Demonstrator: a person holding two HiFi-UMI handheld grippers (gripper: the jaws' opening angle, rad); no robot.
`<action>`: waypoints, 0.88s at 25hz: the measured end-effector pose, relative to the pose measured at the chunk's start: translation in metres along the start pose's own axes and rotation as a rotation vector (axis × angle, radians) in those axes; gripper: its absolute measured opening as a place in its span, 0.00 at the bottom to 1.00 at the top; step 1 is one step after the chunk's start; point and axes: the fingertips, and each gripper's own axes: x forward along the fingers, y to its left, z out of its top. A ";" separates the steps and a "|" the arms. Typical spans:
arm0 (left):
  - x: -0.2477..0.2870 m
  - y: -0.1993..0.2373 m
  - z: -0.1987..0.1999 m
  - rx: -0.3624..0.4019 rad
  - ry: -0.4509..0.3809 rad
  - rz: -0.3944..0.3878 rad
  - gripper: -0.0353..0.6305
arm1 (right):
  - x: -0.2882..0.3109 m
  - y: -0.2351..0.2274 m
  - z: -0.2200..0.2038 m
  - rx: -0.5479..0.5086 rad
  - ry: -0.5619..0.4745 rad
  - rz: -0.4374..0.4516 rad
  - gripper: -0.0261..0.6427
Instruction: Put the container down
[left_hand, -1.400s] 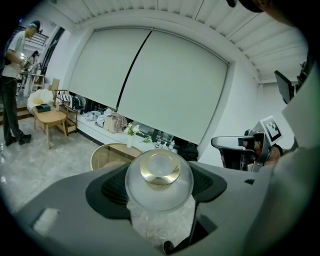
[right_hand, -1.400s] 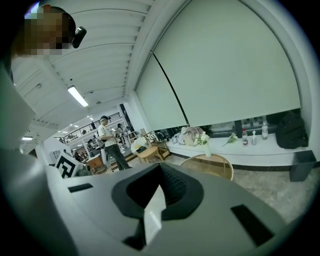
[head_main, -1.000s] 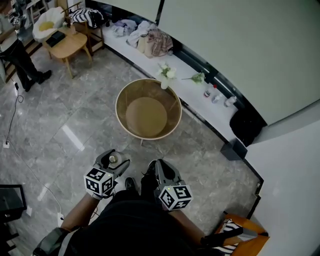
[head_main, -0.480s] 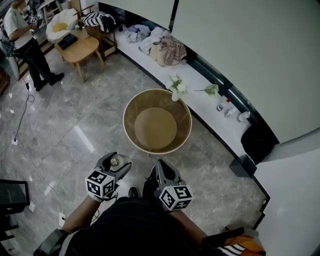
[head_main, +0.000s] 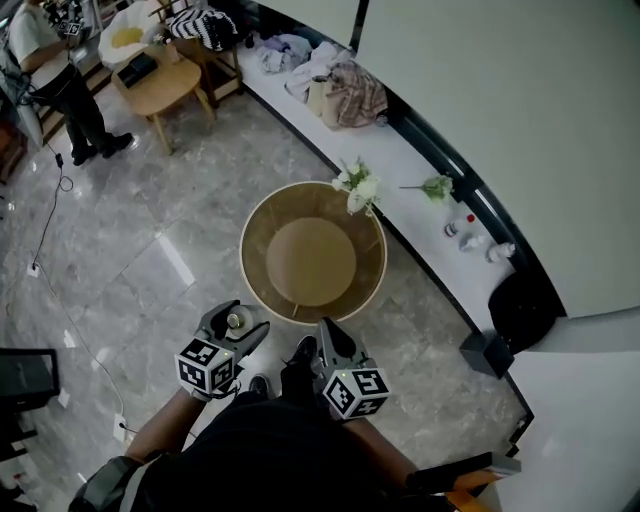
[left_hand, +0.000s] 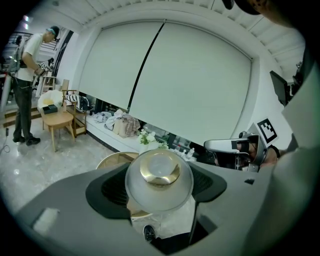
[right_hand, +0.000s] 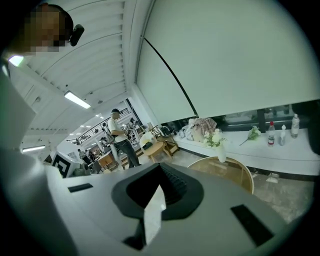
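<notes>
A small frosted-glass container (head_main: 234, 321) with a gold cap sits between the jaws of my left gripper (head_main: 240, 323), which is shut on it and held low in front of the person's body. In the left gripper view the container (left_hand: 159, 176) fills the middle, clamped by the black pads of the left gripper (left_hand: 159, 192). My right gripper (head_main: 330, 336) hangs beside it, shut, with nothing in it. Seen in the right gripper view, the right gripper (right_hand: 157, 197) has its pads together. A round wooden table (head_main: 252, 275) with a raised rim stands just ahead of both grippers.
A vase of white flowers (head_main: 358, 190) stands at the table's far rim. A long white ledge (head_main: 420, 215) along the wall carries clothes (head_main: 345, 95), bottles (head_main: 470, 235) and a flower stem. A wooden side table (head_main: 160, 85) and a standing person (head_main: 55, 75) are far left. The floor is grey marble.
The round table has drawn closer to the grippers as the person stepped forward. Both grippers kept their pose, and the container stays in the left one.
</notes>
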 end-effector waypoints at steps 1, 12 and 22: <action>0.005 0.002 0.004 -0.003 0.000 0.005 0.56 | 0.006 -0.004 0.005 -0.002 0.006 0.008 0.04; 0.025 0.010 0.060 0.004 -0.053 0.077 0.56 | 0.048 -0.014 0.065 -0.049 -0.018 0.109 0.04; 0.036 0.074 0.058 0.013 0.004 0.121 0.56 | 0.092 -0.020 0.063 -0.031 0.011 0.060 0.04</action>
